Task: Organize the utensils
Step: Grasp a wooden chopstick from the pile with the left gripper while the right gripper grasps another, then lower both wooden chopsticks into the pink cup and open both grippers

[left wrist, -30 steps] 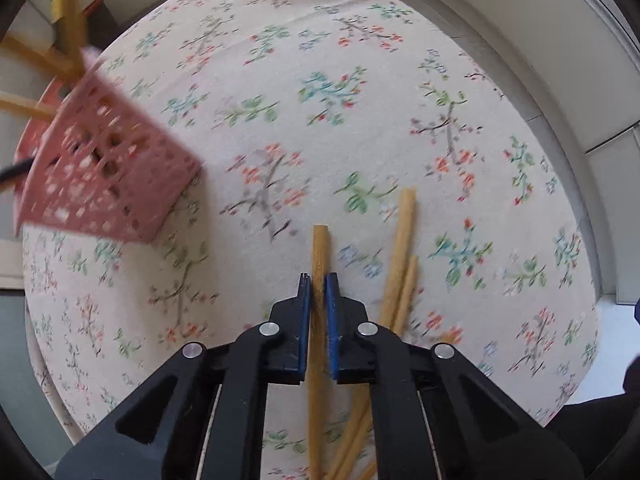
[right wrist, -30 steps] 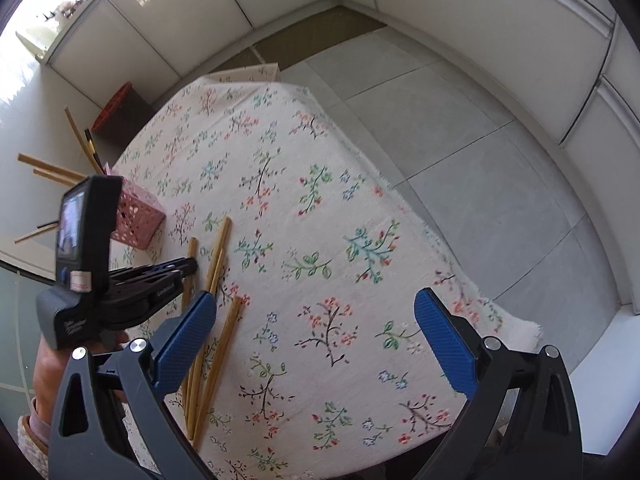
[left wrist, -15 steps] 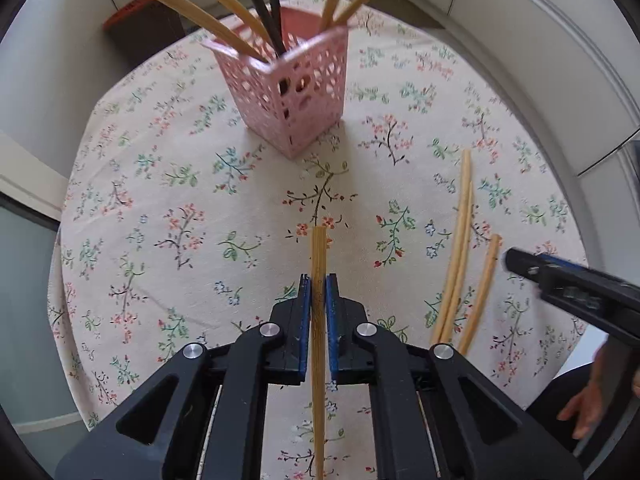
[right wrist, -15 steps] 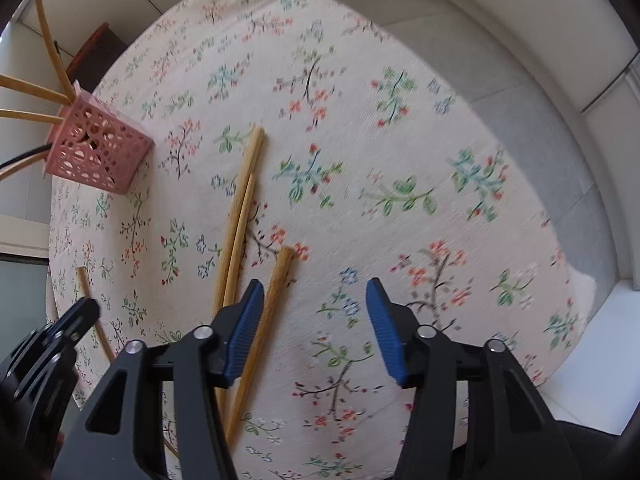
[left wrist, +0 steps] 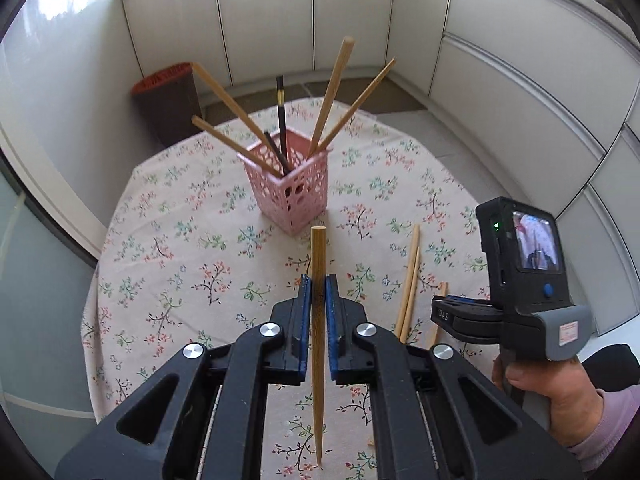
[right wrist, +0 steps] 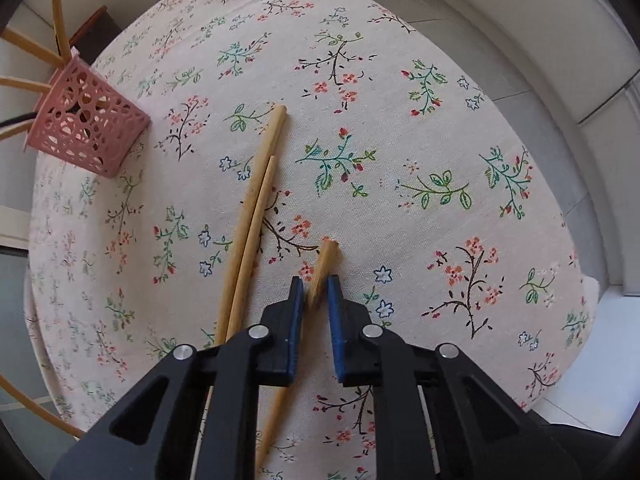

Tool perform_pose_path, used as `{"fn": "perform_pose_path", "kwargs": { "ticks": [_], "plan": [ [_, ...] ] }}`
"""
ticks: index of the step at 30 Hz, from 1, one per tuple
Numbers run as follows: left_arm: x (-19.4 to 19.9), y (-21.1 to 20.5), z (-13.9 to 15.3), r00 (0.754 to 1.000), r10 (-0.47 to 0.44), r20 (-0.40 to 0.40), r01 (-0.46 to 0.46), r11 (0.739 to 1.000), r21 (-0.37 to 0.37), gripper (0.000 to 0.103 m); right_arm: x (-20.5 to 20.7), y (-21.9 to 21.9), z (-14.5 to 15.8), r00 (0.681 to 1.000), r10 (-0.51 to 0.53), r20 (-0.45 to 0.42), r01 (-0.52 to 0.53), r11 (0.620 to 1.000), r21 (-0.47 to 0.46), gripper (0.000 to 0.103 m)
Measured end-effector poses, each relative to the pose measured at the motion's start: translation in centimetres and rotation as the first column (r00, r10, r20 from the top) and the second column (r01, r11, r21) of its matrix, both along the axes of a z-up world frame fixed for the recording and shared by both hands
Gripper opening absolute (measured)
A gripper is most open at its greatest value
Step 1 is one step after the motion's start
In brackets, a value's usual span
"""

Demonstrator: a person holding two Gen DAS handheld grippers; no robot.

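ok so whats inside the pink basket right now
The pink basket holds four light wooden chopsticks and two dark chopsticks, all leaning outward. Their lower ends are hidden behind the perforated walls, as is the basket's floor.

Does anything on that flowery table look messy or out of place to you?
Yes: two light wooden chopsticks lie loose on the floral tablecloth, while others stand splayed in the pink perforated plastic holder. Each gripper, left and right, pinches one more wooden chopstick. Nothing looks broken or spilled.
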State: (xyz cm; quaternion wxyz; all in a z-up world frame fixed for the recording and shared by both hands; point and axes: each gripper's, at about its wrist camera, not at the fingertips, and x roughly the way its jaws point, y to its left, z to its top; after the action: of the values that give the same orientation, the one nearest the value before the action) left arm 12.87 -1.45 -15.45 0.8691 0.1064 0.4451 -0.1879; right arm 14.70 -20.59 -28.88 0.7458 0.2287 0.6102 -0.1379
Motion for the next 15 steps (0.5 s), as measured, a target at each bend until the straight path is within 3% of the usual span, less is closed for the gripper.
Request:
{"fn": "perform_pose_path", "kwargs": {
  "ticks": [8, 15],
  "plan": [
    [-2.1, 0.6, 2.3, 0.998, 0.012, 0.066, -0.011, 1.0, -0.021, 0.007, -2.7, -0.9, 4.7, 0.977, 0.009, 0.212, -0.013, 1.0, 0.02, 0.008],
    [-3.2, 1.3, 3.3, 0.996, 0.028, 0.087, -0.024, 0.999, -0.046, 0.007, -4.6, -1.4, 10.6, 0.915, 0.101, 0.39, -0.088, 0.995, -0.051, 0.008]
  ]
}}
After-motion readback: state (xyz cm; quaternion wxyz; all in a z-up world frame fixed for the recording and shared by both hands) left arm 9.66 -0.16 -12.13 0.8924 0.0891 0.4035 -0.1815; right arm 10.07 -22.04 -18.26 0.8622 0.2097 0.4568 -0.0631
